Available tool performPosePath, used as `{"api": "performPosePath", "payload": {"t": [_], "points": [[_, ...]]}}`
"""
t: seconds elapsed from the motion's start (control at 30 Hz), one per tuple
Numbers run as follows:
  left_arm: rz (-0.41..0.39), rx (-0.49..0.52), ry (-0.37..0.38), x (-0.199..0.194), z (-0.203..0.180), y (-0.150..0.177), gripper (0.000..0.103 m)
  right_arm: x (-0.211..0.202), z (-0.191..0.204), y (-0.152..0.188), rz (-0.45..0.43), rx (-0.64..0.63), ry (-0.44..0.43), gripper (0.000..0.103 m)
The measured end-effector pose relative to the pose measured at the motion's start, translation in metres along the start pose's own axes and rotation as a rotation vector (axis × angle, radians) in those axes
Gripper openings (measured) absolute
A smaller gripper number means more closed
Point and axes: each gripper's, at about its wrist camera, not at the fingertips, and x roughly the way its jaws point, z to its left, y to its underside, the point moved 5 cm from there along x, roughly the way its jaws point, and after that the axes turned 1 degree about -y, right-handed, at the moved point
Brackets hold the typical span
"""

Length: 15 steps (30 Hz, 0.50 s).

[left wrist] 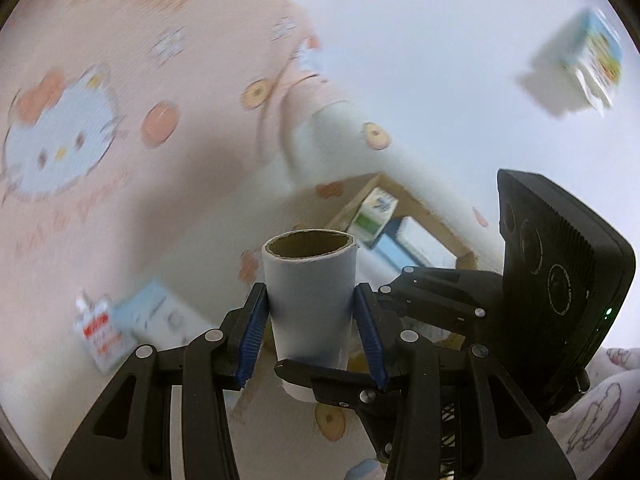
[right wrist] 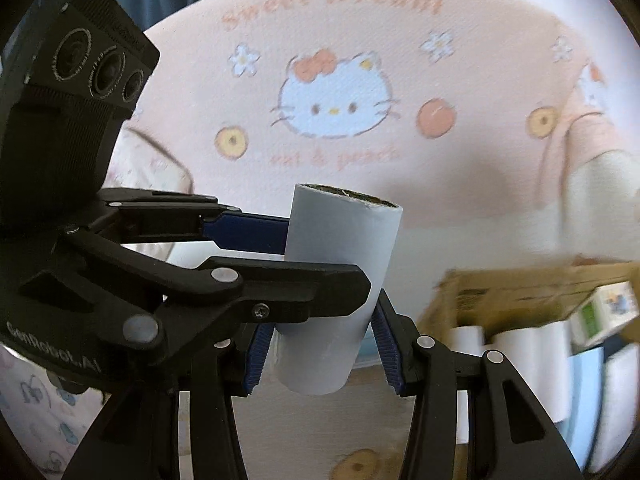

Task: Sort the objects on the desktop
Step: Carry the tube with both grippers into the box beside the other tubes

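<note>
A pale blue-white paper roll (left wrist: 310, 304) with a brown cardboard core stands upright in the air between both grippers. My left gripper (left wrist: 311, 334) is shut on the roll, its blue pads pressed against both sides. In the right wrist view the same roll (right wrist: 340, 280) is held by the left gripper from the left, while my right gripper (right wrist: 322, 354) brackets the roll's lower end with its pads slightly apart from it. The right gripper's black body and camera unit show at the right of the left wrist view (left wrist: 560, 280).
A pink Hello Kitty cloth (right wrist: 340, 100) covers the surface behind. A cardboard box (right wrist: 520, 292) at the lower right holds several white rolls (right wrist: 540, 344) and small cartons (left wrist: 376, 216). A small pouch (left wrist: 100, 332) lies lower left, a carton (left wrist: 576, 64) upper right.
</note>
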Motion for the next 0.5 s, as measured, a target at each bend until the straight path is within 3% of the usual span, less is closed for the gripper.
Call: {"api": "performPosePath", "payload": {"t": [0.2, 0.5], "points": [[-0.018, 0.068, 0.042, 0.01, -0.029, -0.03, 0.048, -0.032, -0.031, -0.016, -0.066, 0.025, 0.07, 0.045], [0.111, 0.019, 0.139, 0.064, -0.051, -0.049, 0.048, -0.051, -0.086, -0.011, -0.024, 0.127, 0.113, 0.045]]}}
